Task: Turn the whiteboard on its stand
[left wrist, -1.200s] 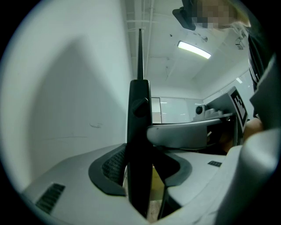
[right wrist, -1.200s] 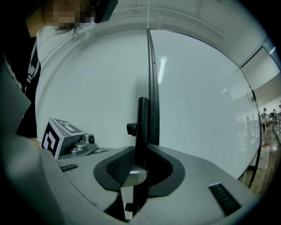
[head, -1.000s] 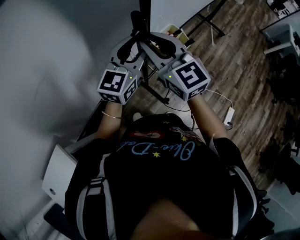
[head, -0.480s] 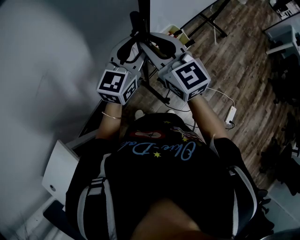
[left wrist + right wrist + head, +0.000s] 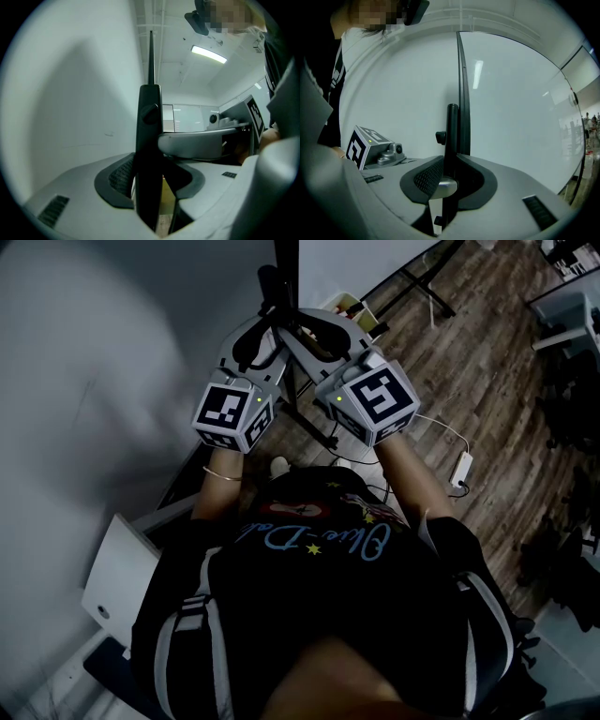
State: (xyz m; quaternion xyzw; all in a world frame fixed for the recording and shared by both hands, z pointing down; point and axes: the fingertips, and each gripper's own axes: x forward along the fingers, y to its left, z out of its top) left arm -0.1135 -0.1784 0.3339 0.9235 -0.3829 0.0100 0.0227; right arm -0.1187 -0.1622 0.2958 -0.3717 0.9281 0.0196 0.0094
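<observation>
While the large white board with a thin black frame stands edge-on ahead of me, my left gripper is clamped on the black upright stand post with its round knob, pads pressing both sides. Just to the right, my right gripper is closed on that post too, the board's glossy face spreading beyond it, and brown wood-plank floor lies farther right.

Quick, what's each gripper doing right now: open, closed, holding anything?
Left gripper: closed on the black edge post of the whiteboard.
Right gripper: closed on the same black edge post, from the other side.
</observation>
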